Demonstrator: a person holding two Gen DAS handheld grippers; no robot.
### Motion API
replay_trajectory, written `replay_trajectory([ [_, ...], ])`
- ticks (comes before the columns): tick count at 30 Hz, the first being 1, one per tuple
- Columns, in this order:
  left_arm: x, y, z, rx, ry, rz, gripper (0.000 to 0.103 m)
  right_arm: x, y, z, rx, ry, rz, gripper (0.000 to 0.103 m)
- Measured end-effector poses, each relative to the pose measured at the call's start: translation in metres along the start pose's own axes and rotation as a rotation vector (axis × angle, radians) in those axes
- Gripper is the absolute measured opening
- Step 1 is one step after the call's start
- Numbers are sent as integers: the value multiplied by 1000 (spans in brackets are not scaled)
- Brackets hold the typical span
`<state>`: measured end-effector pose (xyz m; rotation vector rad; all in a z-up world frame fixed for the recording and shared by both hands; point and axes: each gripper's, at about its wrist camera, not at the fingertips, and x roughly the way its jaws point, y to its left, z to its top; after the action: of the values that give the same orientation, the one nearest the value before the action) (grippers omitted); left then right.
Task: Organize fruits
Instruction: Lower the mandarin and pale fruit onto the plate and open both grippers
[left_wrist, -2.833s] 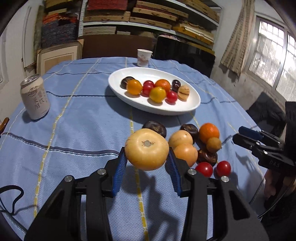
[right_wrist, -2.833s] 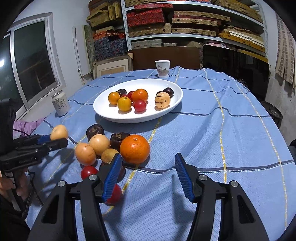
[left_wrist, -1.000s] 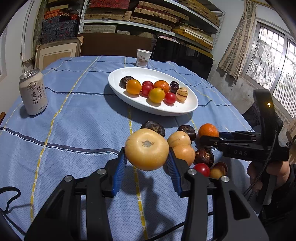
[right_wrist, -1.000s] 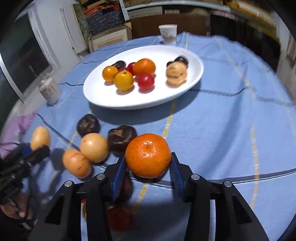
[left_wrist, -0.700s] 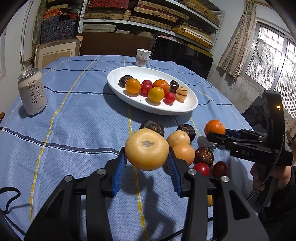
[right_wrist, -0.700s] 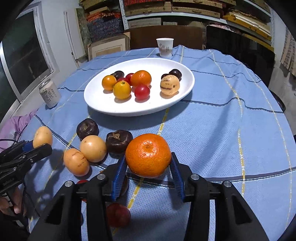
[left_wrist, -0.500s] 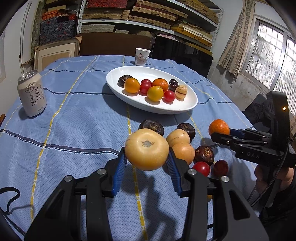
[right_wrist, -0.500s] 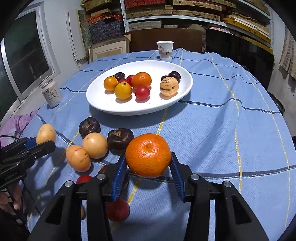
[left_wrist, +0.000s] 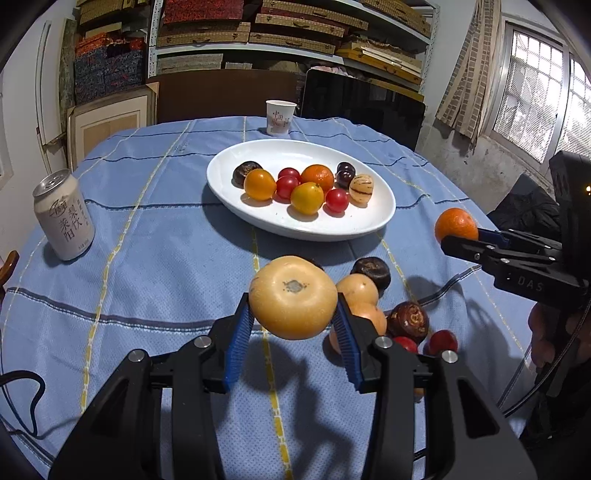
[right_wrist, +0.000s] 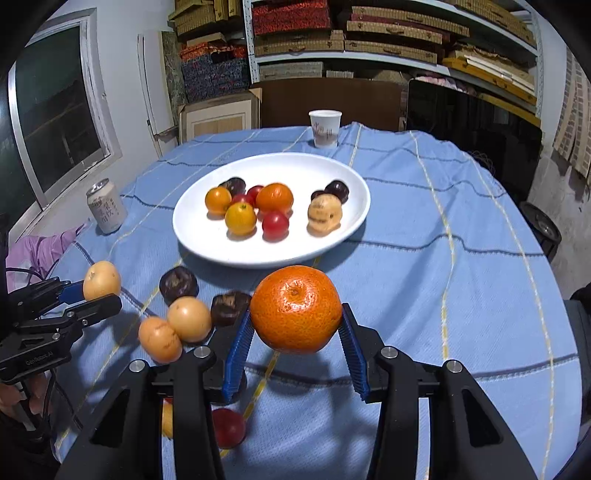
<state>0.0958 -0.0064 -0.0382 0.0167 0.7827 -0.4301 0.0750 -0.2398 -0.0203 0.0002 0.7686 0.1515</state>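
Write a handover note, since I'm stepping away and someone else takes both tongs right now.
Left tongs: shut on a pale yellow fruit, held above the cloth.
Right tongs: shut on an orange, also lifted.
Done: nine fruits sit on the white plate.
Left: place both held fruits on the plate, then the loose pile on the blue tablecloth in front of it: dark, tan and red fruits.

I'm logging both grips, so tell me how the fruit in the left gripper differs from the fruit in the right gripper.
The pale yellow fruit in the left gripper is smooth, tan-yellow and rather flattened; the orange in the right gripper is deep orange, dimpled and rounder. Both are clamped between blue pads, lifted off the tablecloth, short of the white plate.
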Motion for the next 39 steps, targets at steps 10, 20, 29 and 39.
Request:
replay_trajectory([
  [10,11,3,61,20,-38,15,43,-7,-10,54,-20,-86,-9,47],
  [20,77,8,124,16,31,25,43,51,-14,131,-24,-82,-13,47],
  [29,94,10,120,0,53,35,68,101,3,145,-68,-17,12,48],
  [39,33,-2,91,21,-15,14,77,31,6,95,-94,-76,29,60],
])
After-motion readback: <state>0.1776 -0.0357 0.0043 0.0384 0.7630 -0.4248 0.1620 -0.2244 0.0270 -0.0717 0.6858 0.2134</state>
